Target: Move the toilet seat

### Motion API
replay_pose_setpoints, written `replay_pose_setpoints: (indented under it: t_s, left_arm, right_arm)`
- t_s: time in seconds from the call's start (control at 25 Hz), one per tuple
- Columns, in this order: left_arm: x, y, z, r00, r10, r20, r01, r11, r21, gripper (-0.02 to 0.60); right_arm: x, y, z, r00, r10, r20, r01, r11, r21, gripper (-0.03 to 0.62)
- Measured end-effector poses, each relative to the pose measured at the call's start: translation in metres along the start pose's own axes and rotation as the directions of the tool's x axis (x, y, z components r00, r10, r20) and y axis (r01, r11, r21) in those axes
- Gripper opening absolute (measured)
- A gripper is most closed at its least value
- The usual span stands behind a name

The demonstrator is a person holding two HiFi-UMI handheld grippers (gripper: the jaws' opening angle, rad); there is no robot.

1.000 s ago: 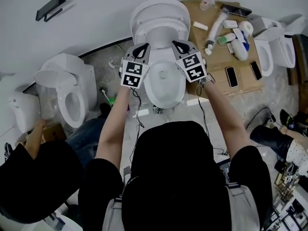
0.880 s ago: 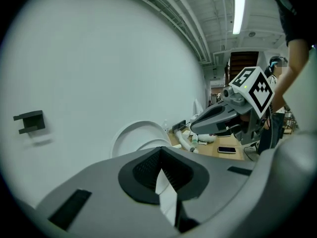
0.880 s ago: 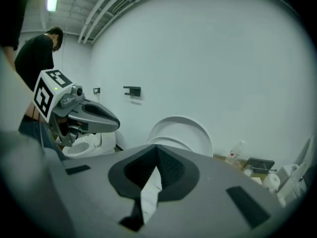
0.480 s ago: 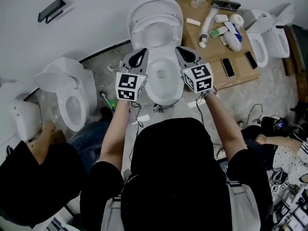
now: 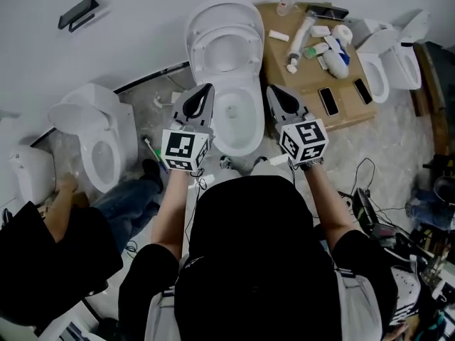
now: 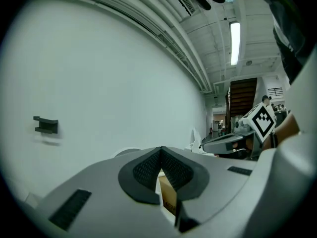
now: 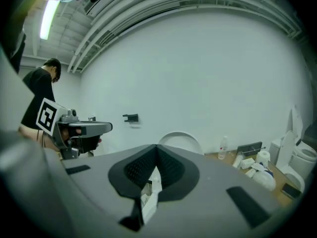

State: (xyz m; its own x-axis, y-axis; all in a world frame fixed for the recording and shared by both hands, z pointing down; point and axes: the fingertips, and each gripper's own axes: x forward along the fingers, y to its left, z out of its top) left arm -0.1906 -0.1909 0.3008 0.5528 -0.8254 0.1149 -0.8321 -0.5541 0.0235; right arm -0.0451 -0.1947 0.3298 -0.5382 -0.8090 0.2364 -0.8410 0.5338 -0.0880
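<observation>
The white toilet point(image 5: 238, 116) stands in the middle against the wall. Its seat point(image 5: 225, 48) is raised and leans upright on the lid, leaving the bowl uncovered. My left gripper point(image 5: 205, 91) hovers by the bowl's left side, apart from it, shut and holding nothing. To the bowl's right my right gripper point(image 5: 274, 91) is likewise shut and empty. In the left gripper view the shut left gripper point(image 6: 161, 151) points at the white wall. The right gripper view shows the right gripper point(image 7: 157, 150) closed, with the top of the raised lid point(image 7: 181, 140) just beyond it.
A second toilet point(image 5: 106, 148) stands at the left, with a person in black point(image 5: 43, 261) crouched near it. Right of the toilet lies cardboard point(image 5: 313, 77) with bottles, tubes and phones, then more toilets point(image 5: 391, 59). Cables point(image 5: 362, 187) trail on the floor. A black bracket point(image 5: 78, 13) hangs on the wall.
Both grippers have drawn back from the sides of the seat toward the person's body, staying shut. The seat now rests upright against the lid.
</observation>
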Motion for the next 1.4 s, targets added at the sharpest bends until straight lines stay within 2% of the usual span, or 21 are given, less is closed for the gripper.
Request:
replay_pose_setpoints:
  t_s: [0.28,0.64,1.04,1.4]
  left_arm:
    - [-0.024,-0.034,0.008,0.998,0.051,0.022,-0.050,0.998,-0.040,0.008]
    - [-0.044,-0.120,0.030,0.995,0.091,0.048,-0.090,0.995,-0.032,0.008]
    - [-0.065,-0.203,0.013,0.994,0.107,0.003,-0.107,0.991,-0.081,0.008]
    - [-0.095,-0.220,0.001,0.992,0.129,0.005,-0.127,0.985,-0.115,0.008]
  right_arm:
    - [-0.046,-0.002,0.017,0.998,0.033,0.051,-0.033,0.999,-0.010,0.014]
    - [-0.140,-0.016,0.015,0.996,0.071,0.048,-0.073,0.996,0.044,0.014]
    - [-0.203,-0.020,-0.006,0.990,0.128,0.062,-0.132,0.988,0.076,0.014]
    - [-0.219,0.007,-0.018,0.984,0.167,0.054,-0.171,0.984,0.057,0.014]
